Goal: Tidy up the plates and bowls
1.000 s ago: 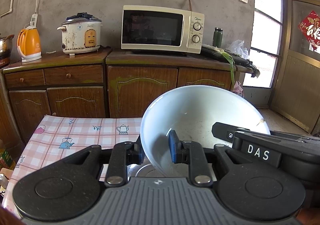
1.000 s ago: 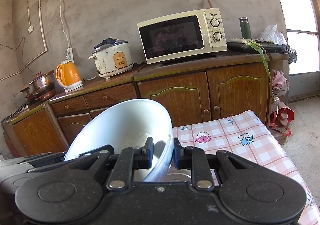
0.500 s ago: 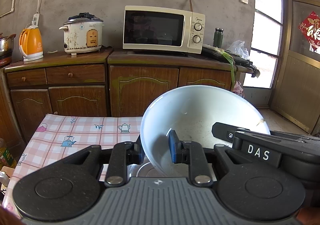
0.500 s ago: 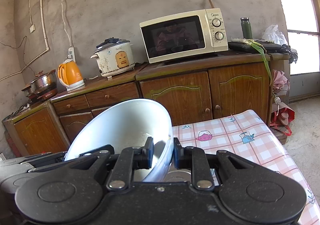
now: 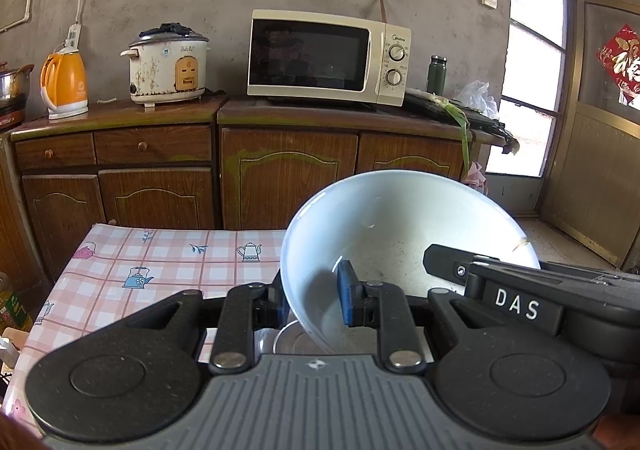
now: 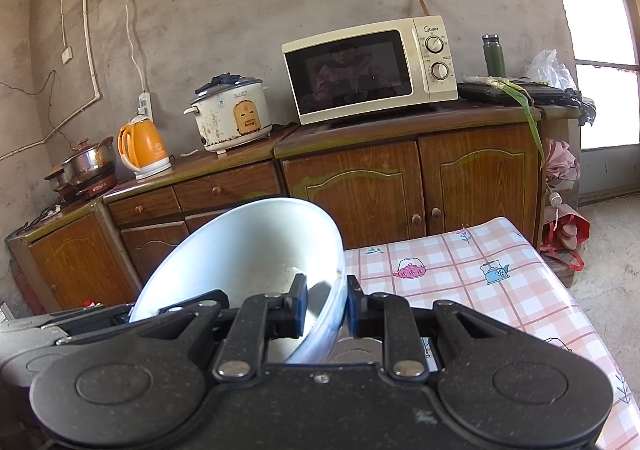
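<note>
Jaws clamping white bowl (image 5: 400, 234), pot (image 6: 86, 163) (right view only)

A table (image 6: 500, 282) under pink checked teapot-print cloth (image 5: 168, 266).

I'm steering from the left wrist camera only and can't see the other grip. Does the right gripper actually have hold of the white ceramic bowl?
Observer: Yes. The right gripper is shut on the white ceramic bowl, one pad inside its wall and one outside.
Operator: Is anything on the table on that side?
Observer: No. The pink checked tablecloth to the bowl's right has nothing standing on it, out to its edge.
Operator: And beyond that edge?
Observer: A red bag lies on the floor beside the brown wooden cabinet.
</note>
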Action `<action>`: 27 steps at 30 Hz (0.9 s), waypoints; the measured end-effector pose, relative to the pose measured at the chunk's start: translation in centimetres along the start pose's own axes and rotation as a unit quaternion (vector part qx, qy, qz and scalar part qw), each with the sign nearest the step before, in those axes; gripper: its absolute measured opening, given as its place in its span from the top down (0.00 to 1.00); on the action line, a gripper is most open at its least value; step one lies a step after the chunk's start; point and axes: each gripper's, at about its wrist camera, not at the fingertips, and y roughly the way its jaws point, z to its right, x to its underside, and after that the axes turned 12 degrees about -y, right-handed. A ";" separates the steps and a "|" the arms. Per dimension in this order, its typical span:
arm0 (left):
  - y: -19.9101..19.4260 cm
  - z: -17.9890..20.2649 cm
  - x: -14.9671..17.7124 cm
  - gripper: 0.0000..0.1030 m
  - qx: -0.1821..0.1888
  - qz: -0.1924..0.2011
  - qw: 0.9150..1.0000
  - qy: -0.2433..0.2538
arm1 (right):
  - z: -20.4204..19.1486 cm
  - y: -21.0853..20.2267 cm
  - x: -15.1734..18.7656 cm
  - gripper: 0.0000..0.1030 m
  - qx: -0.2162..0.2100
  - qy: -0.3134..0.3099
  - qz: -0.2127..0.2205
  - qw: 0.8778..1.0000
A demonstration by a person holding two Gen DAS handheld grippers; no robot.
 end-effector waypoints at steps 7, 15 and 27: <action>0.0 -0.1 0.1 0.78 0.001 0.000 1.000 0.001 | 0.0 0.0 0.0 0.75 0.000 0.000 0.000 1.000; -0.1 -0.1 0.3 0.78 0.001 0.000 1.000 0.002 | 0.0 0.0 0.1 0.75 -0.001 0.001 0.000 1.000; -0.1 -0.2 0.8 0.78 0.003 -0.004 1.000 0.002 | -0.1 0.0 0.3 0.75 0.000 0.002 -0.002 1.000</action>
